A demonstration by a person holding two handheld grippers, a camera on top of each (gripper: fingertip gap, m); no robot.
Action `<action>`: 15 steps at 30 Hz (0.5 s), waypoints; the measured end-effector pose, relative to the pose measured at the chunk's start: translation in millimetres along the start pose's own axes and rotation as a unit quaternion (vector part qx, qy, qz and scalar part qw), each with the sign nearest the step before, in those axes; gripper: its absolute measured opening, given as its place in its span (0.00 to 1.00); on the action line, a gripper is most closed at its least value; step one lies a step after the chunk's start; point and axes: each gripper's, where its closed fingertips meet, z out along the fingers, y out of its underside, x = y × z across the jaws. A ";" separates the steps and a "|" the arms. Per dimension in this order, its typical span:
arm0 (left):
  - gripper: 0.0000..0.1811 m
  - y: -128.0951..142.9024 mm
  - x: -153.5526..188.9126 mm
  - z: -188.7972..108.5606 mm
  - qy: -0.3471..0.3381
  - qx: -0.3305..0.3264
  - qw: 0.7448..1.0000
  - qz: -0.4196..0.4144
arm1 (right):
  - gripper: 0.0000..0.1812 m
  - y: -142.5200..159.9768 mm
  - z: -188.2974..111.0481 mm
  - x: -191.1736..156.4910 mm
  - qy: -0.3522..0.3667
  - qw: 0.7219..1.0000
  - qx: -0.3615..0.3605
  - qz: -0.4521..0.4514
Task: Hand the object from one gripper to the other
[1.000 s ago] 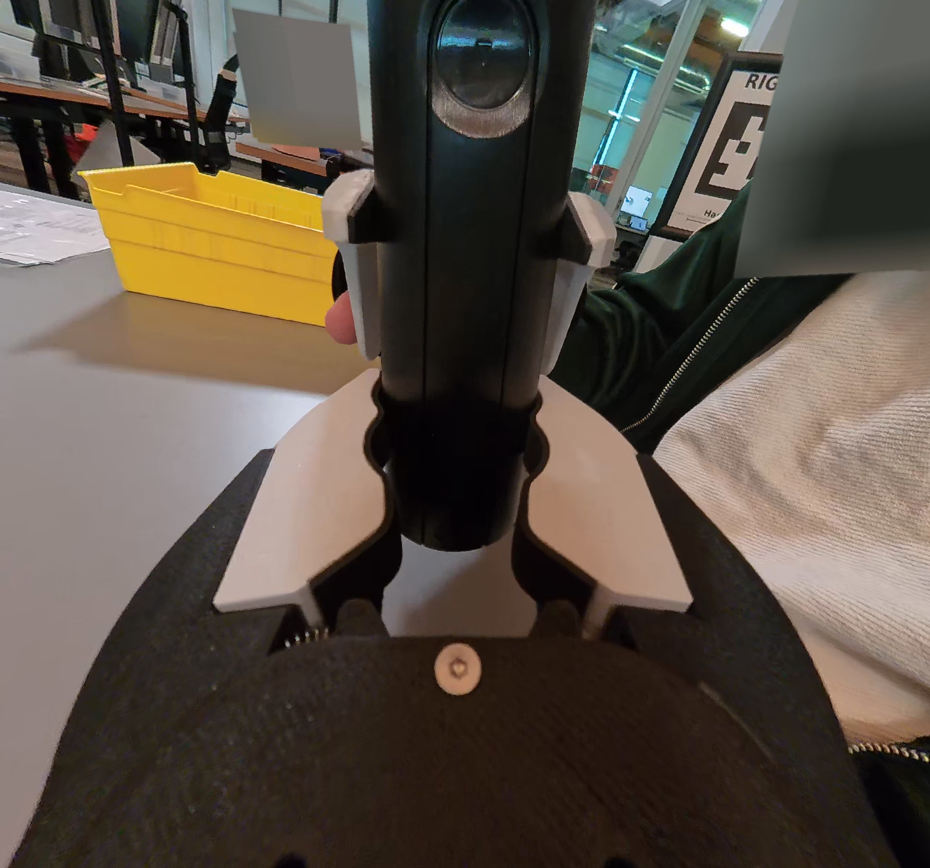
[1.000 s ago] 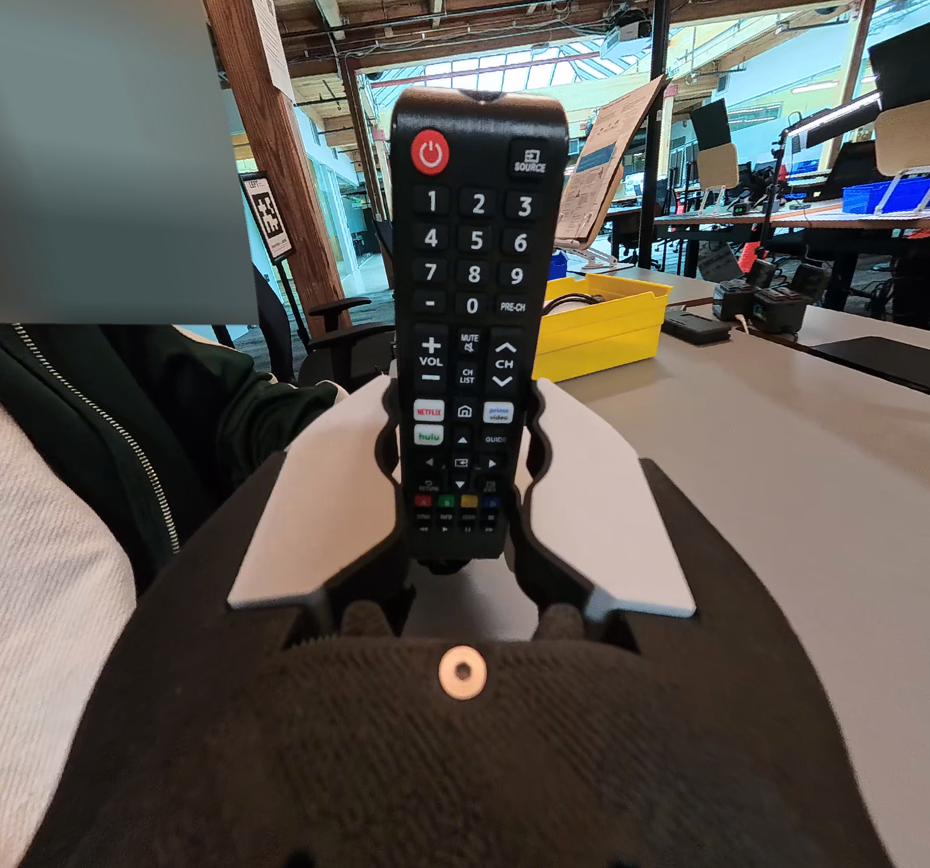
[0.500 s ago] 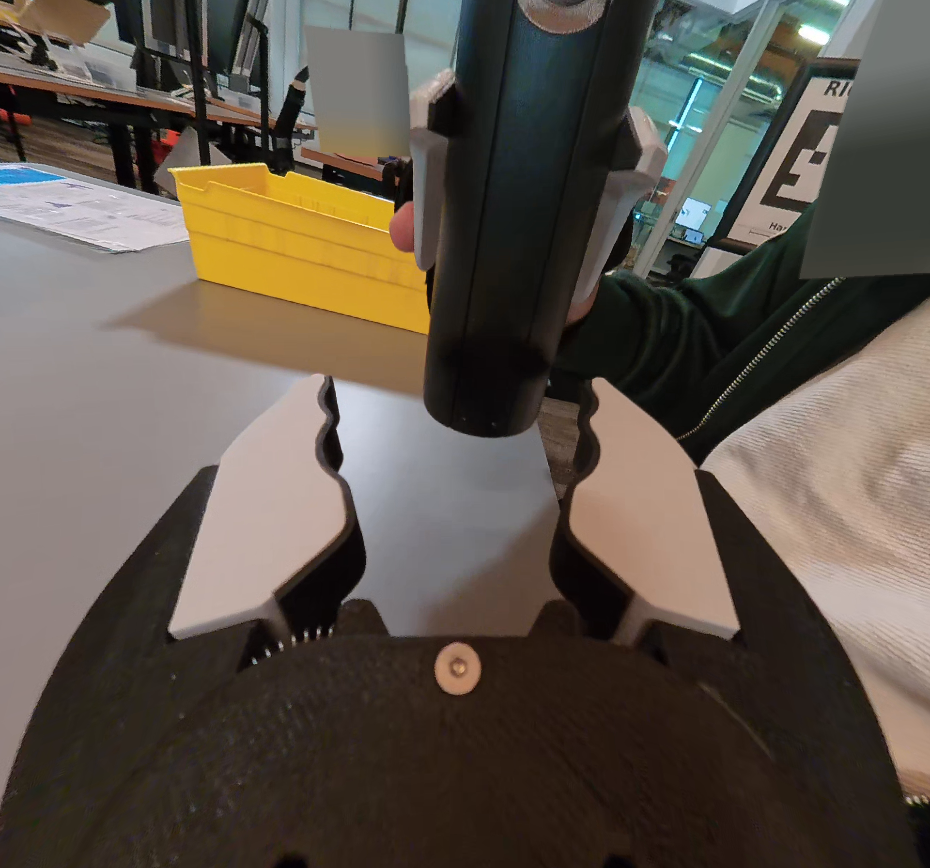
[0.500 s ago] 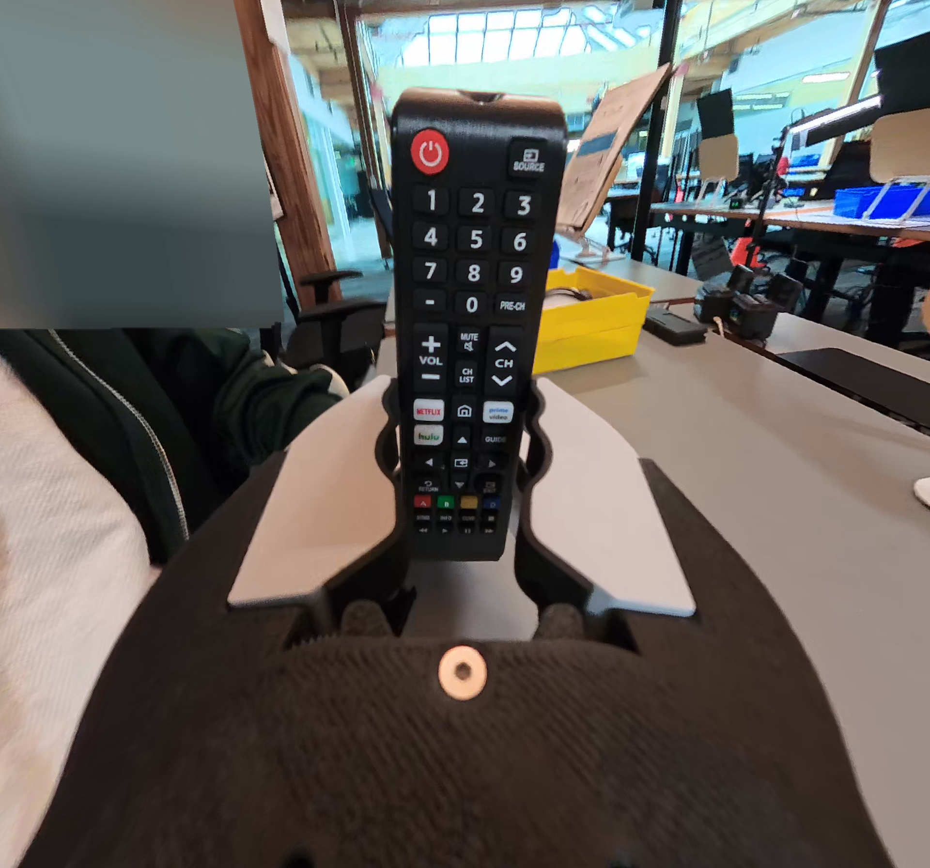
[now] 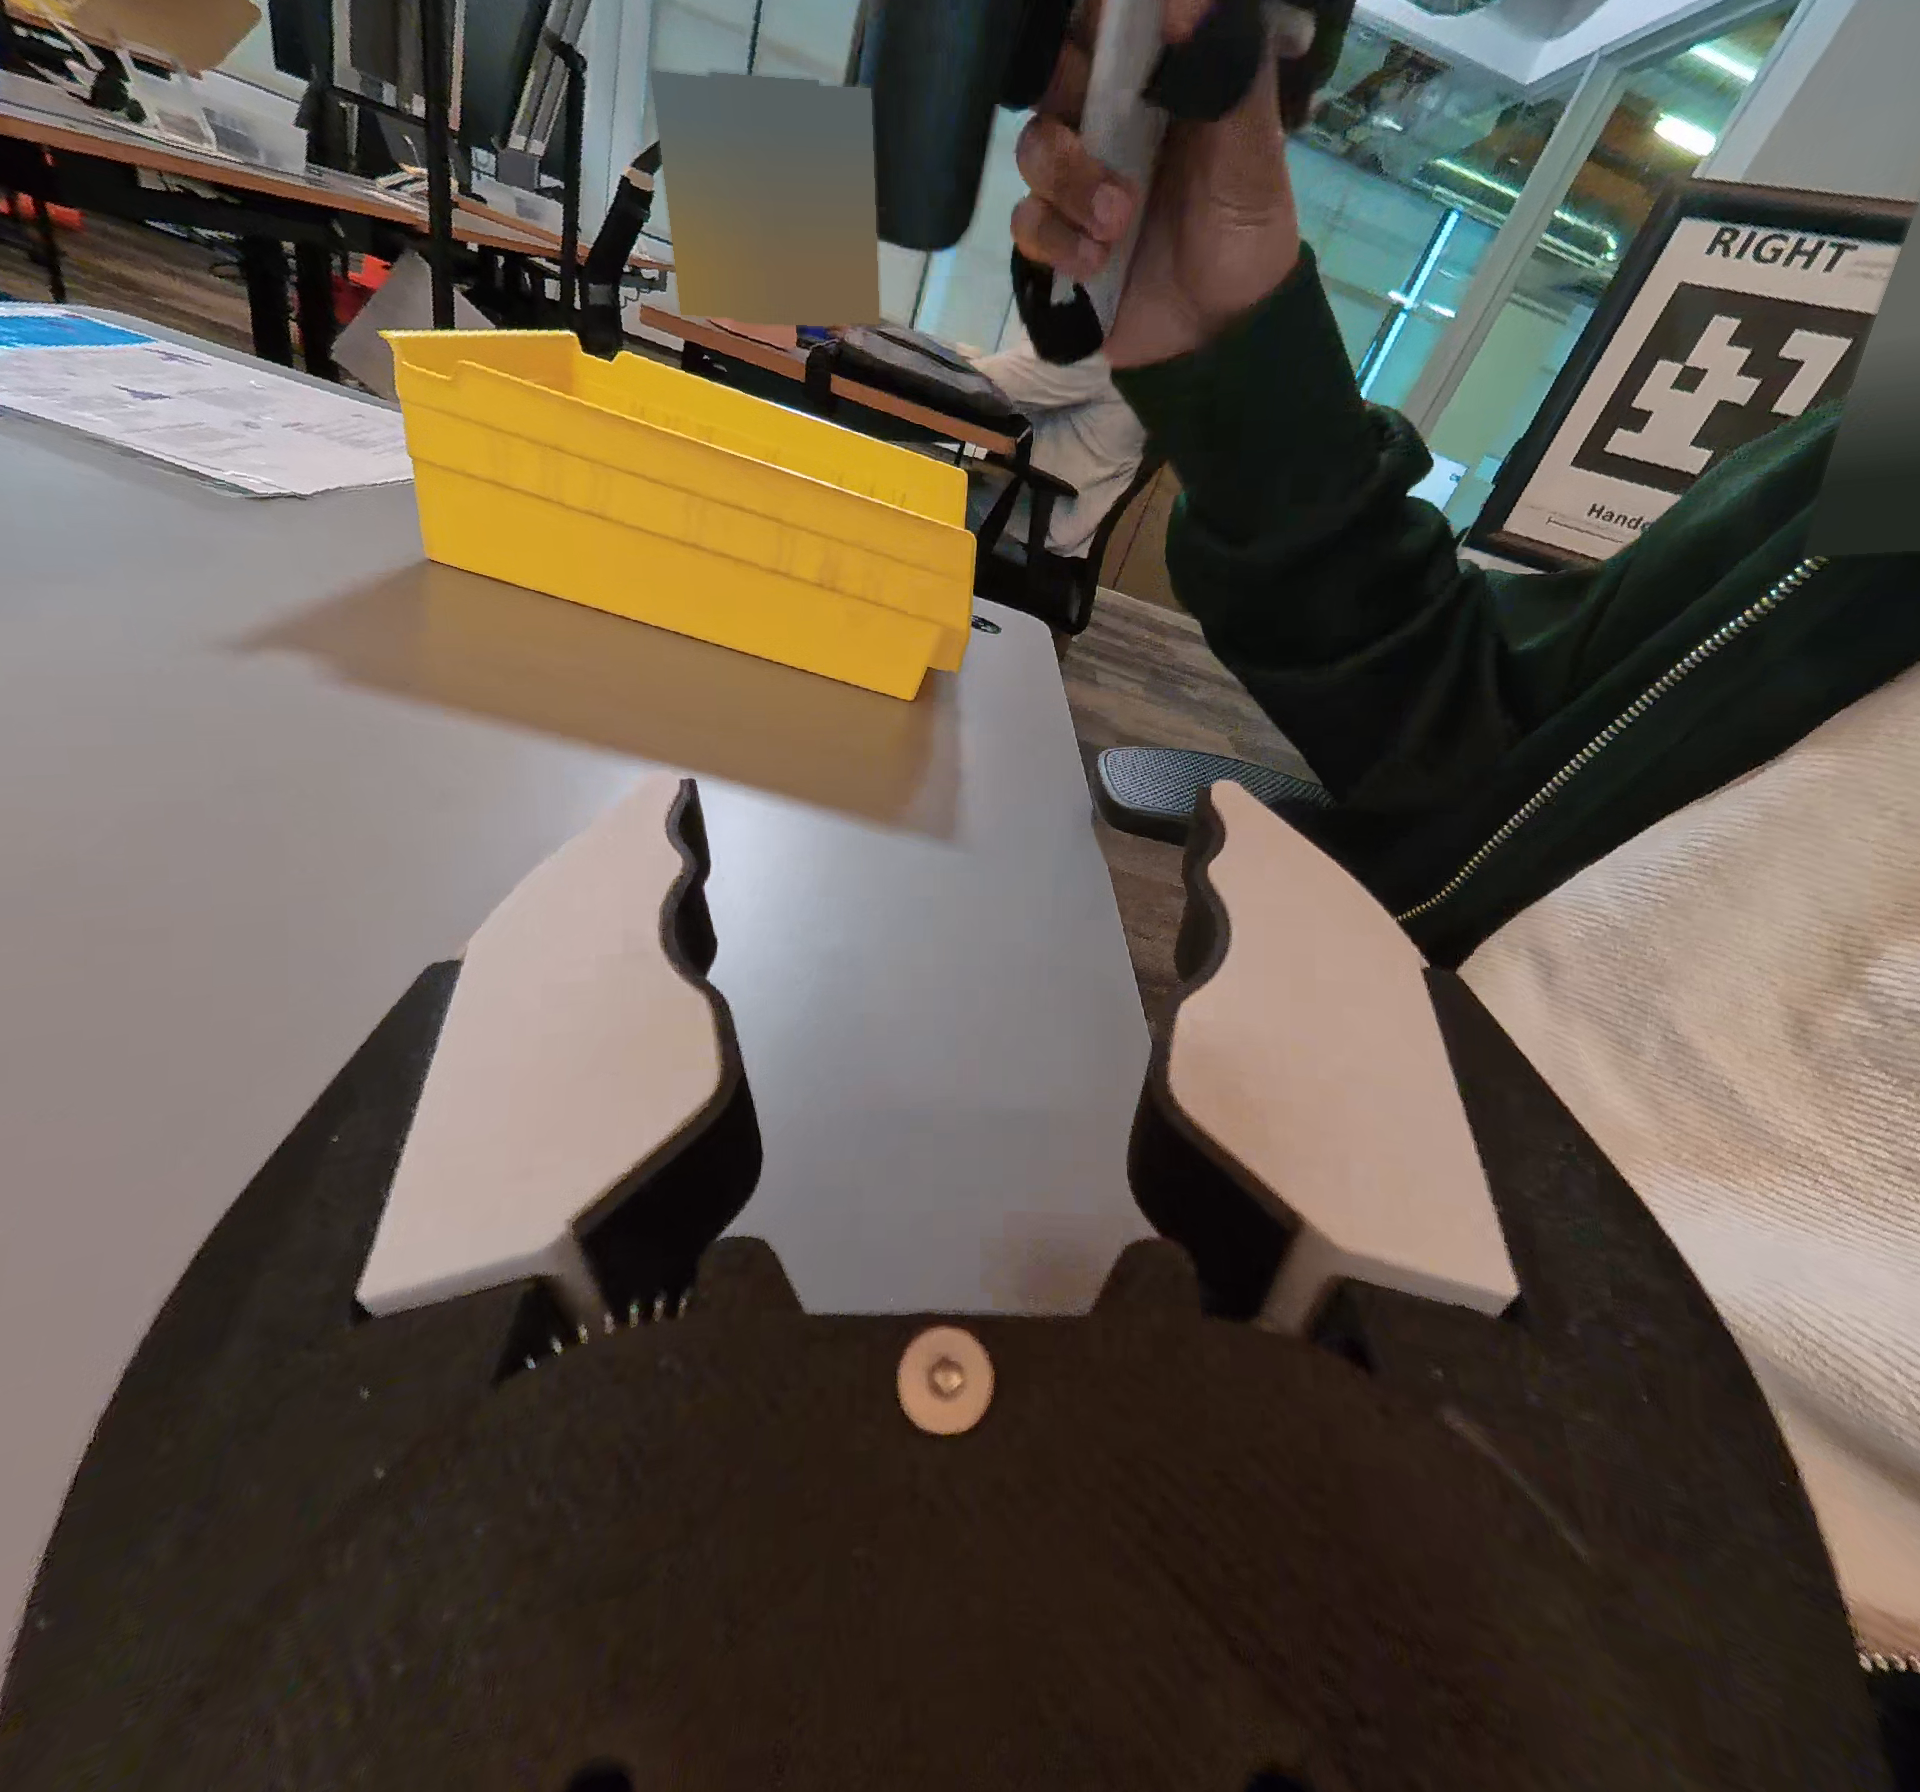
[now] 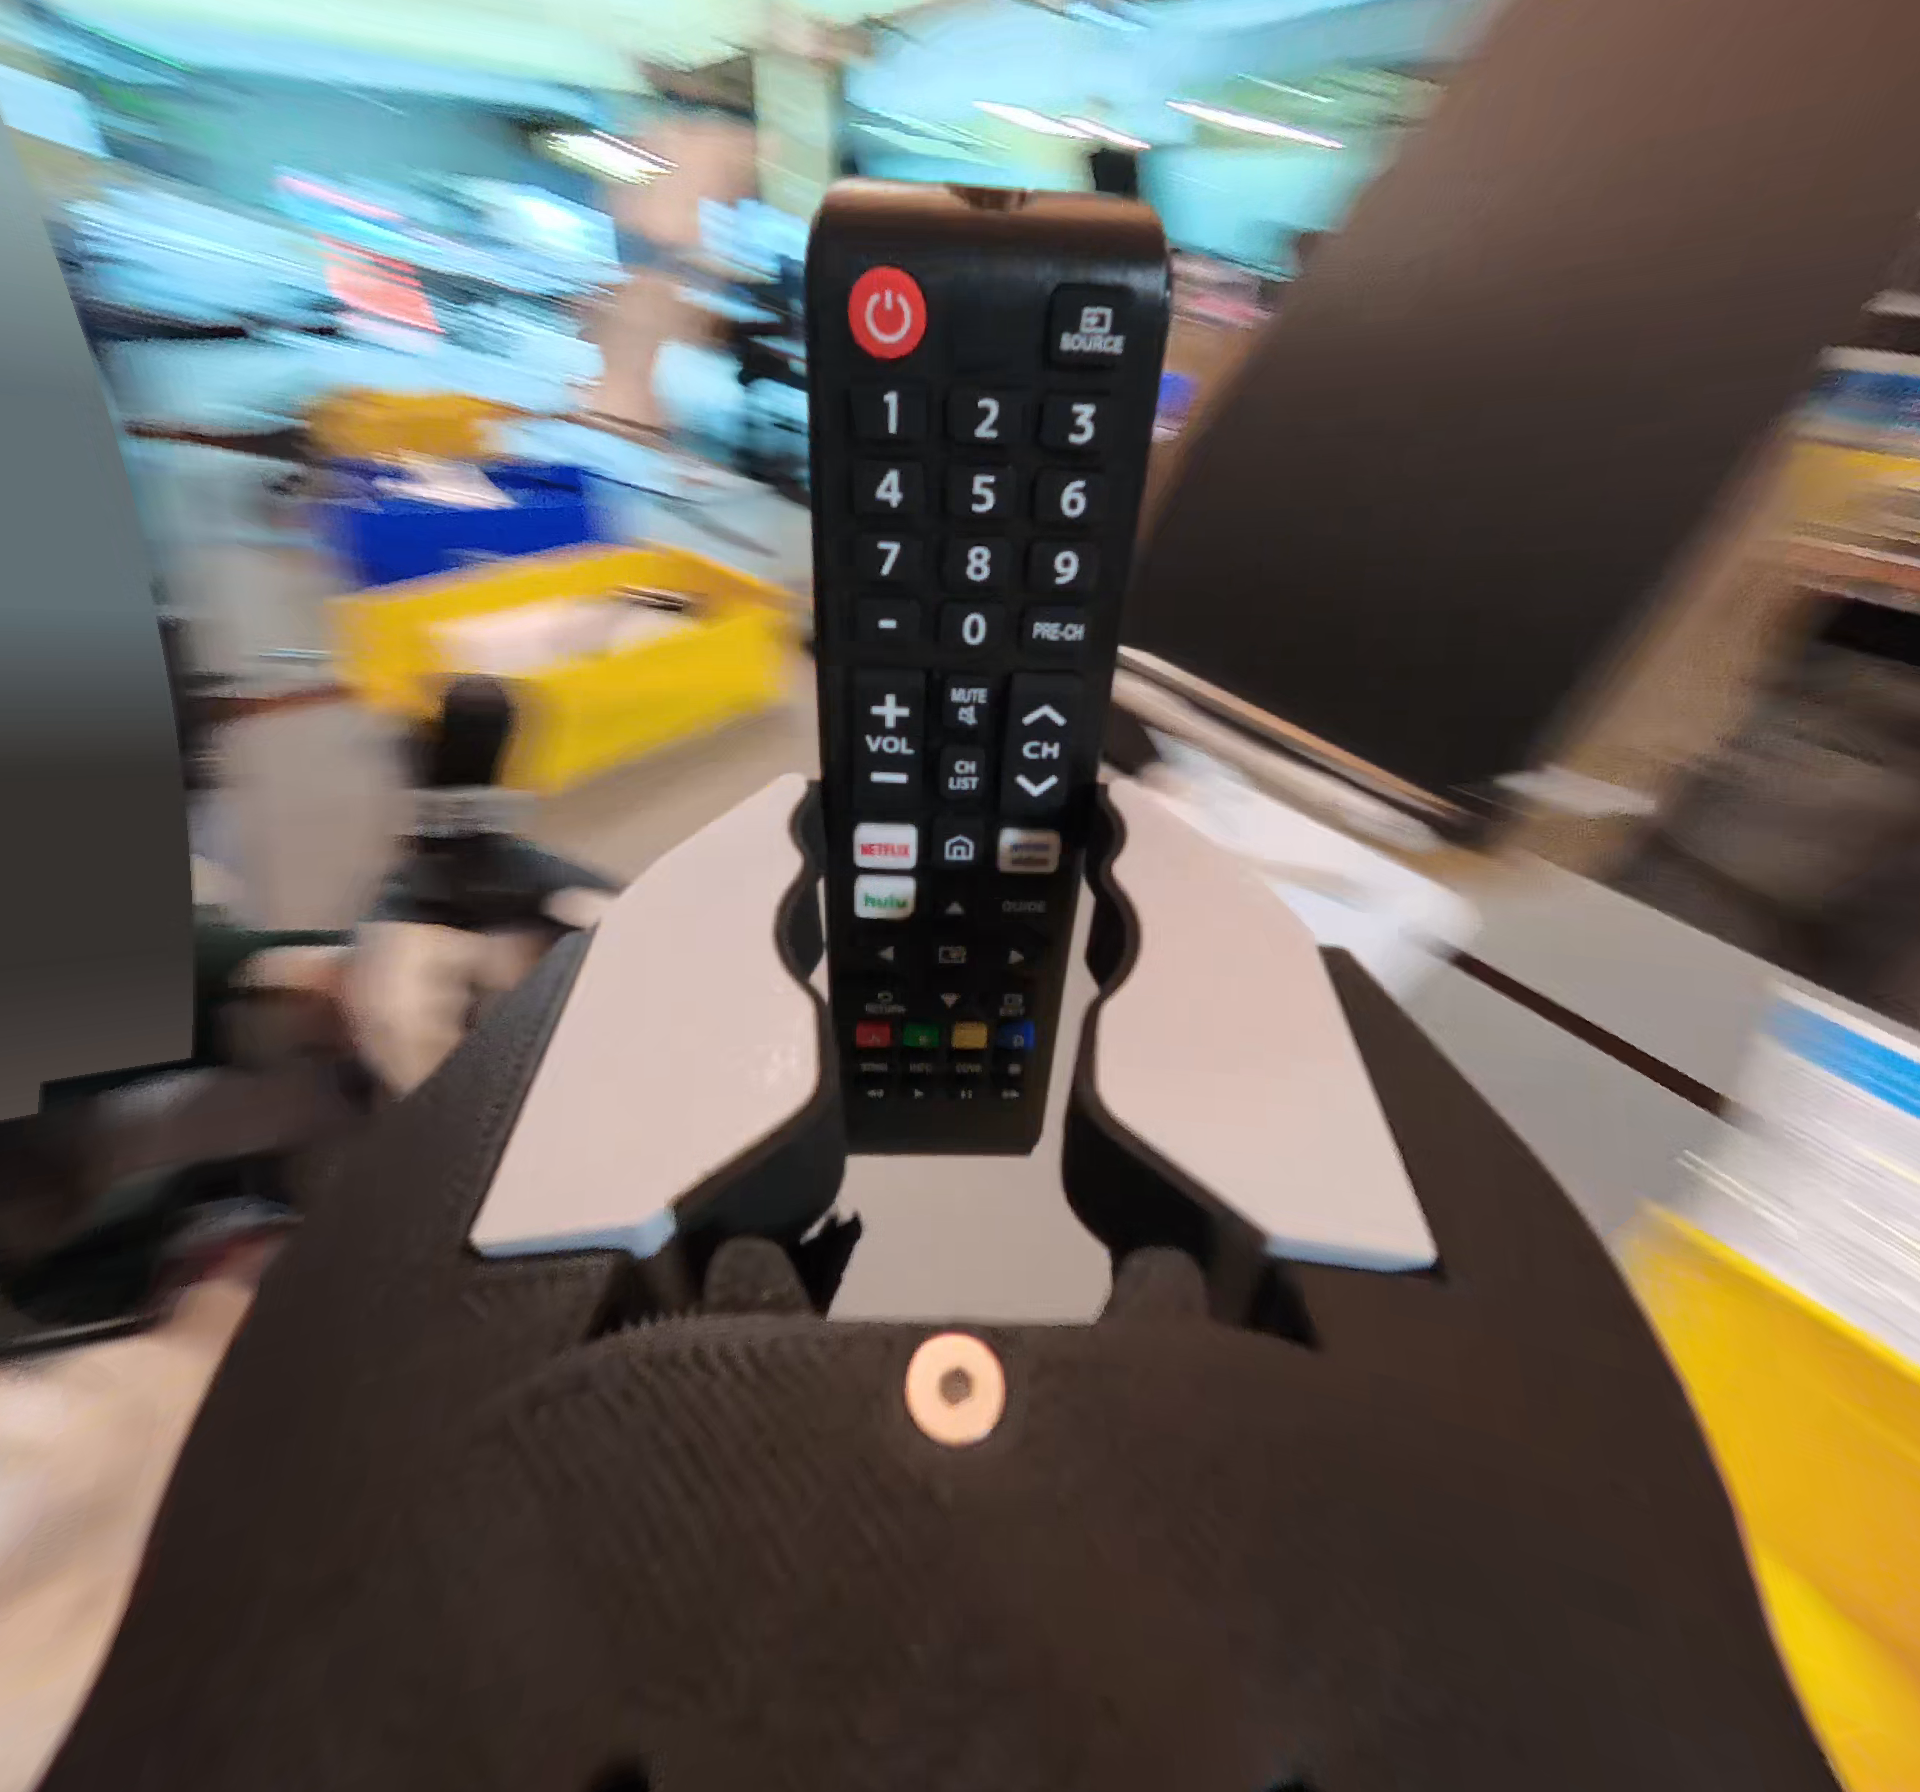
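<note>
A black TV remote [image 6: 977, 599] stands upright between the jaws of my right gripper [image 6: 956, 786], which is shut on its lower part, buttons facing the camera. In the left wrist view the remote's dark back [image 5: 935, 59] hangs high at the top, well above the table, carried by a person's hand [image 5: 1174, 215] on the right gripper's handle. My left gripper [image 5: 945, 792] is open and empty, its white fingers [image 5: 582, 1036] spread over the grey table [image 5: 260, 755], far below the remote.
A yellow bin [image 5: 675, 516] stands on the table near its far edge. Printed papers [image 5: 177, 402] lie at the far left. A chair armrest [image 5: 1174, 792] and the person's green sleeve [image 5: 1351, 579] are at the right. The right wrist view's background is motion-blurred.
My left gripper opened and let go of the remote, then drew back and down. My right gripper kept hold and carried it up and away, swinging fast.
</note>
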 end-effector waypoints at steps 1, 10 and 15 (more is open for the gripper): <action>0.49 0.3 0.0 0.1 0.000 -0.001 1.000 0.000 | 0.27 3.1 -15.9 26.9 0.057 0.998 -0.021 -0.007; 0.48 5.3 1.9 3.5 0.004 -0.013 1.000 -0.002 | 0.27 132.5 -115.1 170.3 0.291 0.914 -0.246 0.139; 0.48 9.1 2.3 5.7 0.007 -0.022 1.000 -0.006 | 0.27 199.0 -110.0 167.8 0.263 0.874 -0.352 0.208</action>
